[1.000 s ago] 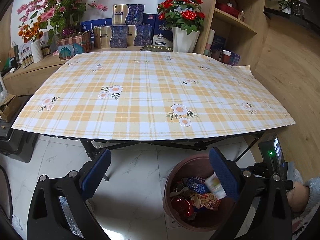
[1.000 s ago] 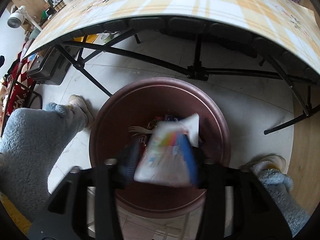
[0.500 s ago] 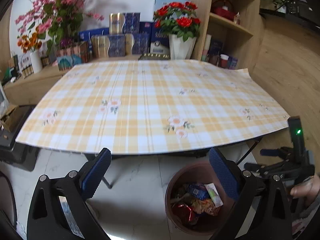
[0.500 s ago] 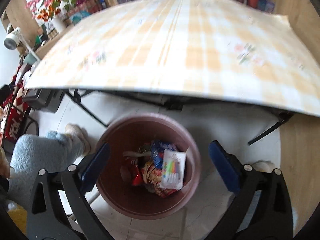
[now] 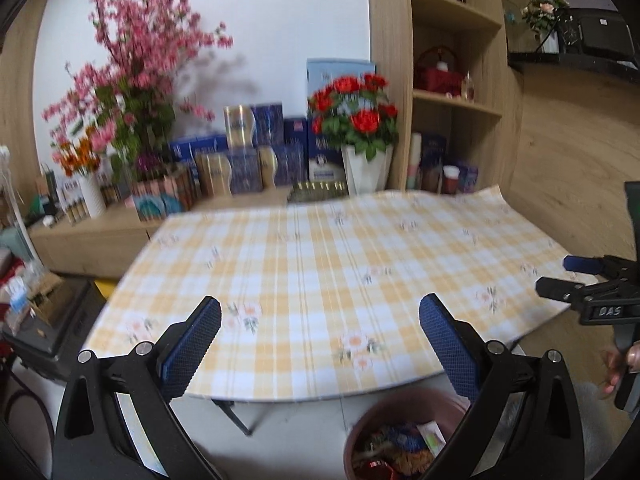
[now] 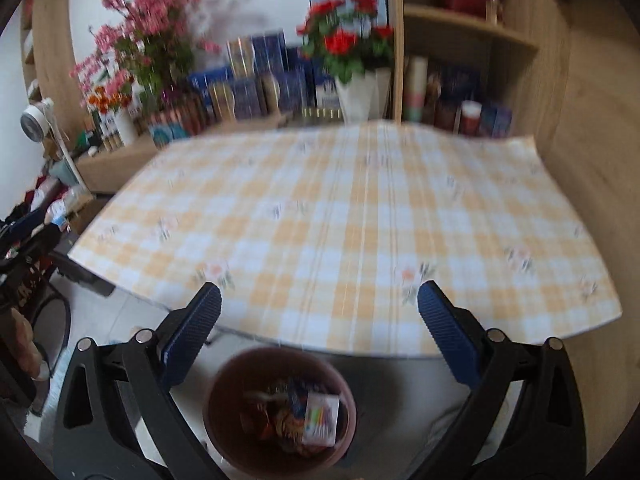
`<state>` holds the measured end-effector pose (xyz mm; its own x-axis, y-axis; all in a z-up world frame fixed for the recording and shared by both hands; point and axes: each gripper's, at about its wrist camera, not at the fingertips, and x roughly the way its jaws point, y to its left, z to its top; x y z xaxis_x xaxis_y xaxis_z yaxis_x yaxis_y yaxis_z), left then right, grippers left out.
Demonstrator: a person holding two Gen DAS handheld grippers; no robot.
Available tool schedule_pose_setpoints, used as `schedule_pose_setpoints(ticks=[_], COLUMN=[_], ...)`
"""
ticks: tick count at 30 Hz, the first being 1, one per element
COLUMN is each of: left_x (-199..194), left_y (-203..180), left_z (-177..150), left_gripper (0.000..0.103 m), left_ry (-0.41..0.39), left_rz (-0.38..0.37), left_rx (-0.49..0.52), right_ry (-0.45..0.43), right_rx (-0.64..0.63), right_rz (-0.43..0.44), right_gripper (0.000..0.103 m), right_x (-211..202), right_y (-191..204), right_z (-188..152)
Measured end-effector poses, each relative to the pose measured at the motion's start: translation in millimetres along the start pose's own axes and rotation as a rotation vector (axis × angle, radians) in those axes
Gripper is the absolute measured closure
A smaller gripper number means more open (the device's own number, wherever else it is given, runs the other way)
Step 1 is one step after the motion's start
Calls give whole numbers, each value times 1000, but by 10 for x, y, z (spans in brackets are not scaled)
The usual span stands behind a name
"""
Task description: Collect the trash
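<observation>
While both jaws stood wide apart and empty, we held the left gripper (image 5: 320,344) and right gripper (image 6: 319,340) above the round brown plastic bin (image 6: 224,392) of wrappers (image 6: 320,420).

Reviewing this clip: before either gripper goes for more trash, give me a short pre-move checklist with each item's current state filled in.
1. Right gripper empty, jaws wide apart: ok.
2. Left gripper empty, jaws wide apart: ok.
3. White snack packet with coloured stripes lying inside the round brown plastic bin, not hanging over its rim: ok.
4. Bin upright on the floor by the table's near edge, with room above the wrappers: ok.
5. Trash left on the yellow-and-white checked floral tablecloth: none visible in either view, though both are motion-blurred: ok.
6. Trash left on the floor around the bin: cannot tell, the gripper frames hide much of it.
</observation>
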<state>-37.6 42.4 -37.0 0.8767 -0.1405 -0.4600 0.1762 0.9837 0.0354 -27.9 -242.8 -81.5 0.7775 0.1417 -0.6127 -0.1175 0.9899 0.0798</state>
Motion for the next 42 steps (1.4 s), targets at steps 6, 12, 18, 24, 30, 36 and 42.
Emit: schedule_pose_setpoints(ticks=[6,12,18,24,30,36,42], left_x=[-273,-443,-452,-467,-468,-478,-466], left_y=[-83,-226,-232,-231,-206,-184,-166], left_z=[350,504,552,544,555,554,546], left_gripper=[6,6,6,6,6,6,6], left_ry=[-94,-131,-93,-89,-83,-85,-78], left_rz=[24,43,39,30,28,33,47], left_rx=[19,70,45,37,34,30,32], right_ry=[-112,-159,-172,-183,-189,-193,-192], right_rx=[-34,-27,-24,-22,-24,-32,-33], right_rz=[-42,-58,-54,-55,-55,-58,-56], right_gripper=[6,6,6,6,6,6,6], right_x=[-420,-628,-722,-788,-810,-829,-842], right_y=[33,8,10,31,63,99,111], right_z=[295,405,410,411,412,423,433])
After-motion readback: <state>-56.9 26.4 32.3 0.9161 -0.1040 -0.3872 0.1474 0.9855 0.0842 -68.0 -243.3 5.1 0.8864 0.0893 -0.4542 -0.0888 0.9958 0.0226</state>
